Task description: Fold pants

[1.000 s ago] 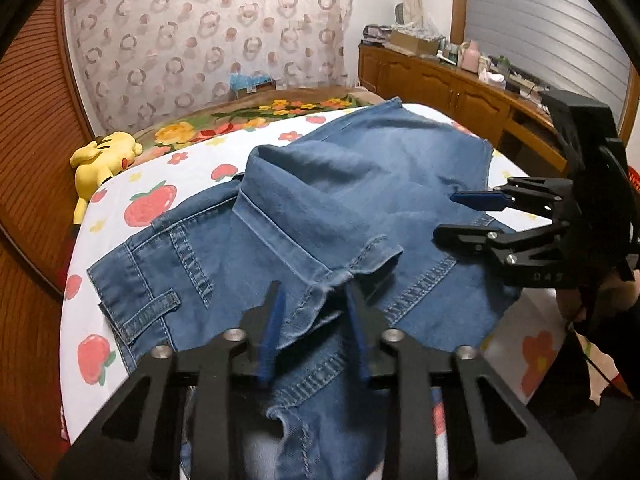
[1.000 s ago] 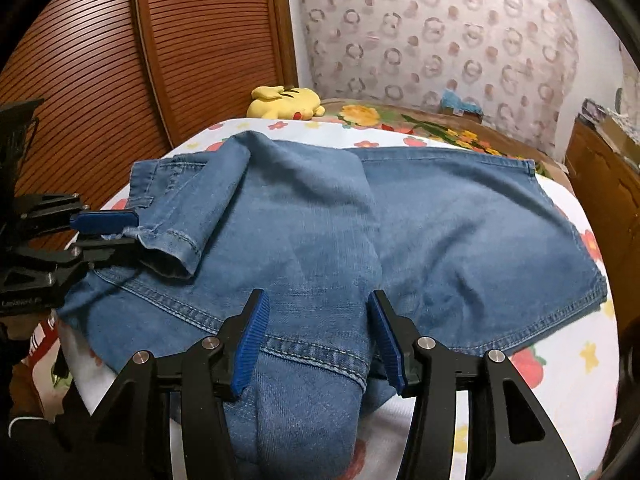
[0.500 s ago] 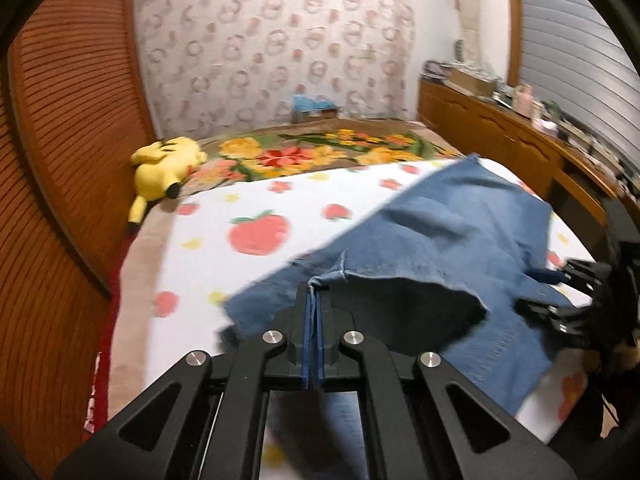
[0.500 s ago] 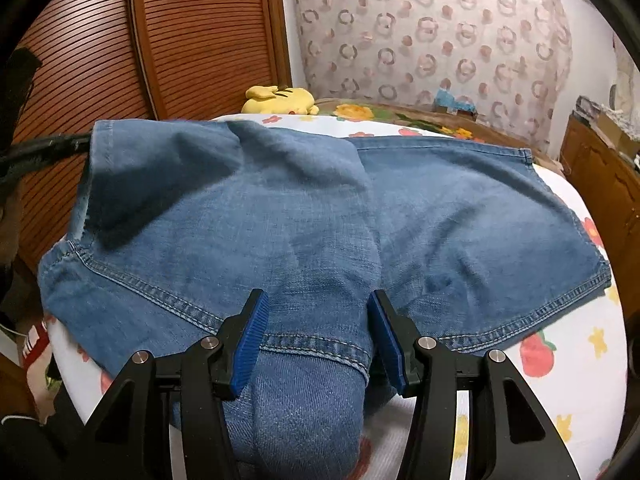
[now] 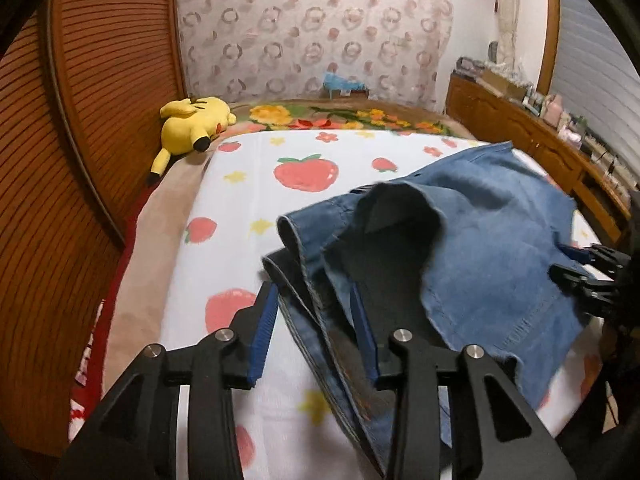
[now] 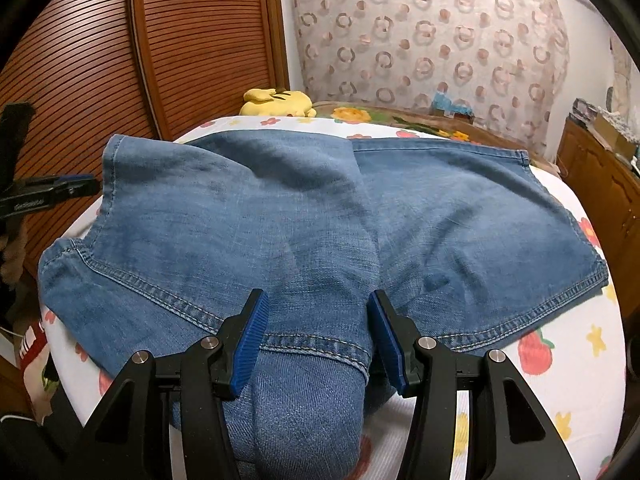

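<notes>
Meanwhile, the left gripper (image 5: 312, 320), jaws just parted around the jeans (image 6: 320, 220), risks dragging the fresh fold askew; the right gripper (image 6: 316, 332) gapes over denim.

Ahead of the left claw (image 5: 312, 316) the folded jeans (image 5: 492, 248) are smeared by motion blur, their near end runs off the bottom edge behind the claw, and the right claw (image 5: 572, 262) beyond them is cut by the frame's right side.
</notes>
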Demonstrator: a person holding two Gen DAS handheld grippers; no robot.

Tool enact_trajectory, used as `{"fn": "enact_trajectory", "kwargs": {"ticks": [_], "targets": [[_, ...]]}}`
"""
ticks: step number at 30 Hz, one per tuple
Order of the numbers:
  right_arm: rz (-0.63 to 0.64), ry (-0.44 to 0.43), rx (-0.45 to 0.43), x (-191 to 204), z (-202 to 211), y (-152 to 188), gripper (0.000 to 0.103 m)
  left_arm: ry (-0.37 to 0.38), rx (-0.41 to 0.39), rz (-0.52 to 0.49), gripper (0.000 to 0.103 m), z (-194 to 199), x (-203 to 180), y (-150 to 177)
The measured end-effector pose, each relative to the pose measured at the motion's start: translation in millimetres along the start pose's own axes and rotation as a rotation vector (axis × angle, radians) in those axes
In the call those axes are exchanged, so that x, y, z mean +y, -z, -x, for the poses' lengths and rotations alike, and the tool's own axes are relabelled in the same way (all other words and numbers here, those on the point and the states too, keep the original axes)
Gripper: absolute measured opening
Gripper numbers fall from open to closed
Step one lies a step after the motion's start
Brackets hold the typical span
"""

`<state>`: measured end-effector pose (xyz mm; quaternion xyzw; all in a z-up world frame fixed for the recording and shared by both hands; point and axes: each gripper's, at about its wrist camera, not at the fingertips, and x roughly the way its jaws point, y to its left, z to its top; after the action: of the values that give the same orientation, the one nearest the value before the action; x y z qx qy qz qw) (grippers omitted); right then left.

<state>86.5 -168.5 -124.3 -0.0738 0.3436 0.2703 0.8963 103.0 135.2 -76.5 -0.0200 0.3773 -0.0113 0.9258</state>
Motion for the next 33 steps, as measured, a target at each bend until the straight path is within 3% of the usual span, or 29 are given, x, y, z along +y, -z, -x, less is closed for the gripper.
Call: {"fn": "enact_trajectory", "kwargs": {"ticks": [11,19,24,30,33], "targets": [[-0.01,-0.006,0.0,-1.4,1.9,0.6,0.054,0.14,-0.033,-0.016,0.039,27.2,-50.4,18.6],[-0.01,-0.003,-0.004,-0.9,2.8,0.6,0.054,0.196,0.022,-0.06,0.039,18.2,-78.4,34.1],[-0.014,0.007,-0.028,-2.3,12.3,0.5,0.054,0.222,0.026,-0.088,0.008,21.8,-83.7,44.7],[-0.05,-0.001,-0.081,-16.5,41.3,-2.6,0.054,0.225,-0.043,-0.08,0.007,60.0,-74.0,43.4],[-0.072,-0.024,-0.089,-25.7,49.0,-2.7,0.054,0.207,-0.038,-0.068,0.007,67.8,-64.1,45.7]]}}
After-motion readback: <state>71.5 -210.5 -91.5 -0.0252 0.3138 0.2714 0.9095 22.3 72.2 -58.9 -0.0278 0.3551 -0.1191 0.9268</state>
